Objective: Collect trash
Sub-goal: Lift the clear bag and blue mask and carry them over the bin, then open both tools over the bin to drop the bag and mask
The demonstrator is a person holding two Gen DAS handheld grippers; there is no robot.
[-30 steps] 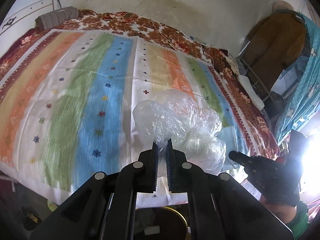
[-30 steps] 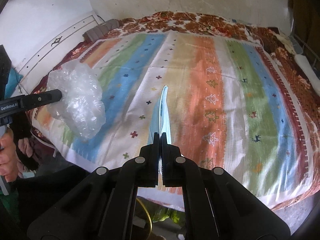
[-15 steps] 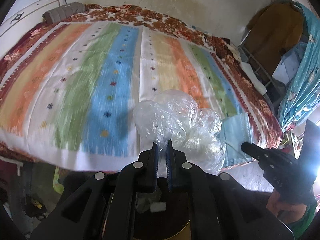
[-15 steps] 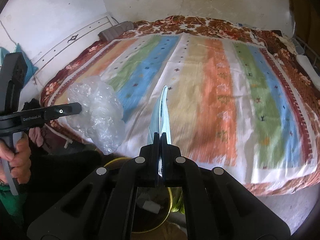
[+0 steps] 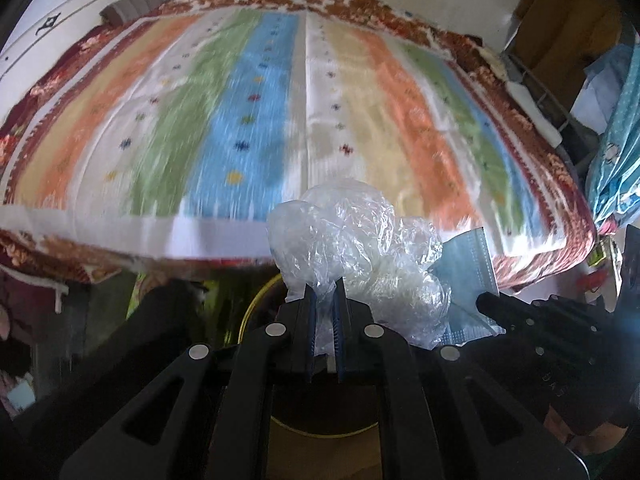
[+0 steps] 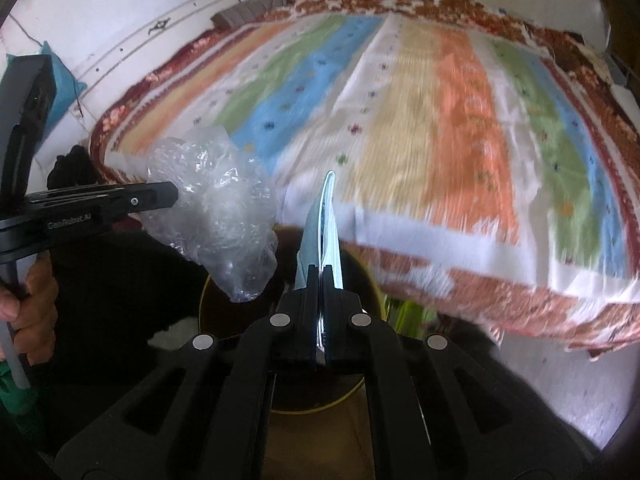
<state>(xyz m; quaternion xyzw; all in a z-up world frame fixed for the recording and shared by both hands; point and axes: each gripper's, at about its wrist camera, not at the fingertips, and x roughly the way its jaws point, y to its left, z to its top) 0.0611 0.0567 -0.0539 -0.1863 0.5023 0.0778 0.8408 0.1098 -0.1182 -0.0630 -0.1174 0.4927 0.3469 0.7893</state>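
Left hand-held gripper (image 5: 324, 300) clamped on crumpled plastic bag (image 5: 356, 240); right hand-held gripper (image 6: 320, 276) pinched on blue face mask (image 6: 320, 224) — both held over yellow-rimmed bin (image 6: 360, 276) beside bed (image 5: 280, 100). Risk: light trash drifting past rim on release — or clinging to pads.

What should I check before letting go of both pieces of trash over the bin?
1. Left gripper shut on the clear plastic bag: ok.
2. Right gripper shut on the blue face mask: ok.
3. Yellow-rimmed bin open below both grippers: ok.
4. Bag hanging fully inside the bin's rim: cannot tell.
5. Mask over the bin's opening: ok.
6. Striped bedspread free of further trash: ok in view, though blurred.
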